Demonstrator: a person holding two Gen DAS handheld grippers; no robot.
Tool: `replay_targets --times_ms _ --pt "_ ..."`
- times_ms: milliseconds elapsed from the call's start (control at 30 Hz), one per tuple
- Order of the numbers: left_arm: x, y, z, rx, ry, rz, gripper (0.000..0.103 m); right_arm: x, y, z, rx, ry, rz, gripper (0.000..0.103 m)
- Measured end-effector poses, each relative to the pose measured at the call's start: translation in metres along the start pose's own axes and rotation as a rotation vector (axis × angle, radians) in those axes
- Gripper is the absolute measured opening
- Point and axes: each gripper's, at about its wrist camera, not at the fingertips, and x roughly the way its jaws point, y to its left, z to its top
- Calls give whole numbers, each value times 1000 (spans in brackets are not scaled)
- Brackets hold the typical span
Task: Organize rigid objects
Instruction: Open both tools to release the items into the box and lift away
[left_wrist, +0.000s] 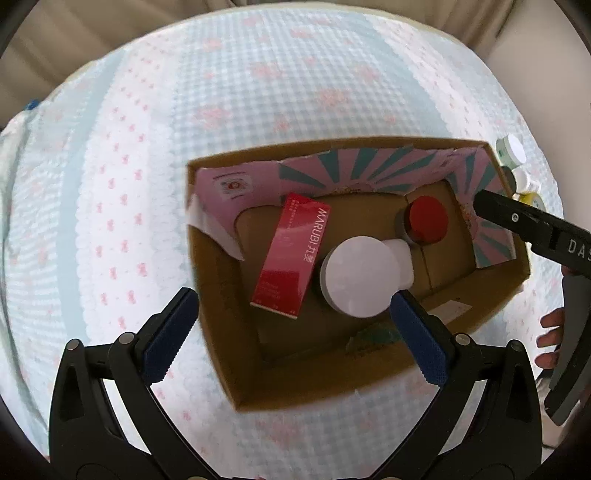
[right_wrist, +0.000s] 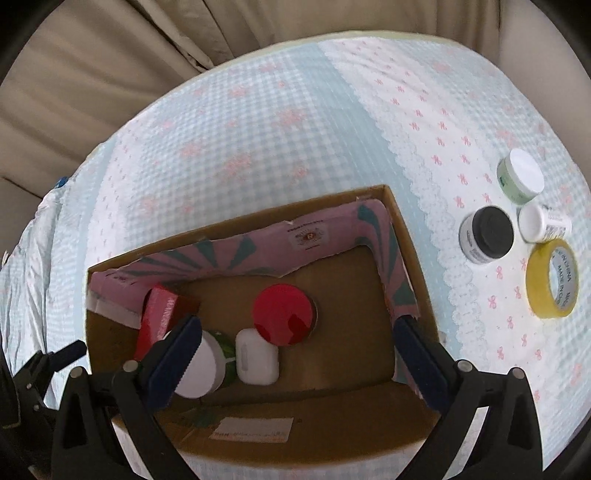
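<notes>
While four items sit in box (right_wrist: 410, 236), four wait outside.

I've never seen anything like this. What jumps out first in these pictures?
An open cardboard box sits on a pale blue checked cloth, holding a red-lidded jar, a red carton, a white-lidded jar and a small white case. Right of the box wait three more jars and a yellow tape roll.

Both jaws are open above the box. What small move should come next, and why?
Probably swing the right gripper toward the black-lidded jar. It holds nothing, that jar stands nearest the box on the cloth, and a green jar, a white jar and tape also wait outside.
</notes>
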Motion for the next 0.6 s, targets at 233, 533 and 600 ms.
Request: replay_targets --times_ms 233,533,600 --pt "-61 8 -22 -46 -71 19 103 -58 8 -7 -48 -38 44 103" --pt "-139 -21 -44 -105 -170 25 103 -165 -11 -29 -118 -125 -11 103" --pt "-151 -36 -46 -119 -191 9 103 -192 -26 -34 -125 -152 -37 103"
